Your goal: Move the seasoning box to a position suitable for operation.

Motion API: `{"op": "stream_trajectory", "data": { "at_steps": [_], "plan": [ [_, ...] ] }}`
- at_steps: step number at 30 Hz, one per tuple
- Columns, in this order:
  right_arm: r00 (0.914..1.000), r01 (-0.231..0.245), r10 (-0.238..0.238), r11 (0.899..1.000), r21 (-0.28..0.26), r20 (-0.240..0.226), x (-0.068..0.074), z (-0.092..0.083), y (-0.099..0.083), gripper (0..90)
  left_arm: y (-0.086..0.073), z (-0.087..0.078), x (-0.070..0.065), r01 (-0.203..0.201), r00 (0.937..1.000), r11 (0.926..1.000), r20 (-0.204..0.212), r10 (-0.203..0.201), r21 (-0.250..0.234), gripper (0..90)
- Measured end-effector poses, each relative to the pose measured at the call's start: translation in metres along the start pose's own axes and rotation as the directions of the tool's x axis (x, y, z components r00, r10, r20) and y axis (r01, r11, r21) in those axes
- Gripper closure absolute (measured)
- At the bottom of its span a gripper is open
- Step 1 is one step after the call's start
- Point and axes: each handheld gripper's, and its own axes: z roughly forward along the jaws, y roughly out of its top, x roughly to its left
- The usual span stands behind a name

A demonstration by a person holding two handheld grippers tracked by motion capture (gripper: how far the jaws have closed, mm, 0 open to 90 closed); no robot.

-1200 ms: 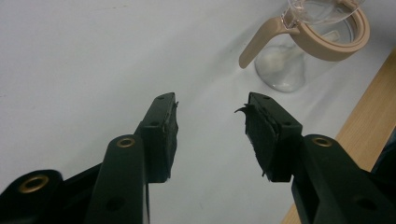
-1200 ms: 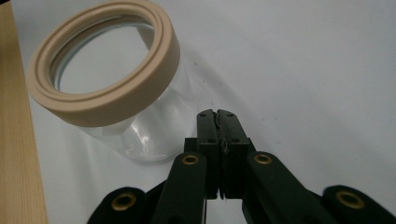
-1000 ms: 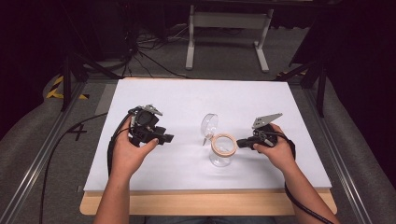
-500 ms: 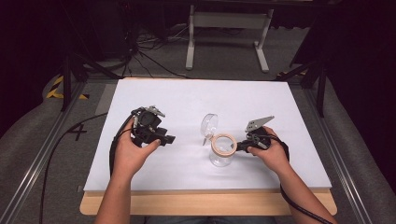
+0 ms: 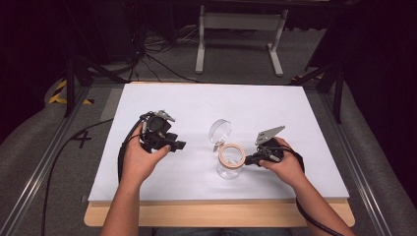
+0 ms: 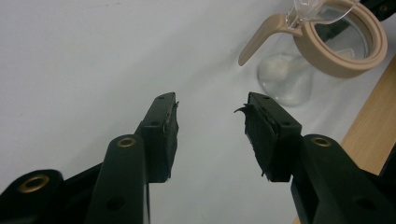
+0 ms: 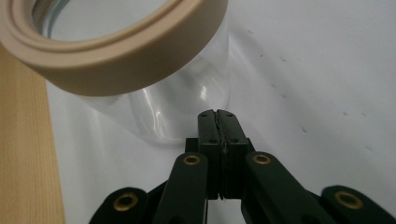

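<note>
High view: jar (image 5: 230, 164) open, lid (image 5: 220, 131) flipped toward 11 o'clock; right gripper (image 5: 250, 159) fingers together at its side, left gripper (image 5: 178, 145) fingers apart, idle.

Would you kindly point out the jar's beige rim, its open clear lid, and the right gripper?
beige rim (image 5: 232, 155), high view, left side of the ring.
clear lid (image 5: 220, 130), high view, middle of the disc.
right gripper (image 7: 218, 116), right gripper view, shut tips.
</note>
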Motion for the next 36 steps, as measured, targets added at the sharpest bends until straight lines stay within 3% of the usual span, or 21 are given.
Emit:
{"op": "stream_trajectory", "data": {
  "at_steps": [11, 24, 30, 36],
  "plan": [
    [0.9986, 0.044, -0.043, 0.999, 0.019, -0.031, 0.02, 0.005, 0.003, 90.0, 0.001, 0.009, 0.001, -0.026, 0.9996, 0.999, 0.01, 0.026, -0.036, 61.2],
    [0.9945, 0.082, -0.08, 0.996, 0.032, -0.068, 0.037, 0.011, 0.007, 89.9, 0.005, 0.012, 0.001, -0.039, 0.9983, 0.9985, 0.043, 0.04, -0.038, 65.6],
    [0.9937, 0.097, -0.094, 0.994, 0.042, -0.061, 0.041, 0.013, 0.009, 89.9, 0.006, 0.016, 0.0, -0.043, 0.9977, 0.9984, 0.051, 0.045, -0.036, 67.5],
    [0.9973, 0.066, -0.066, 0.998, 0.015, -0.033, 0.043, 0.0, 0.008, 90.0, 0.013, 0.018, -0.001, -0.046, 0.9972, 0.9961, 0.055, 0.05, -0.075, 74.4]
  ]
}}
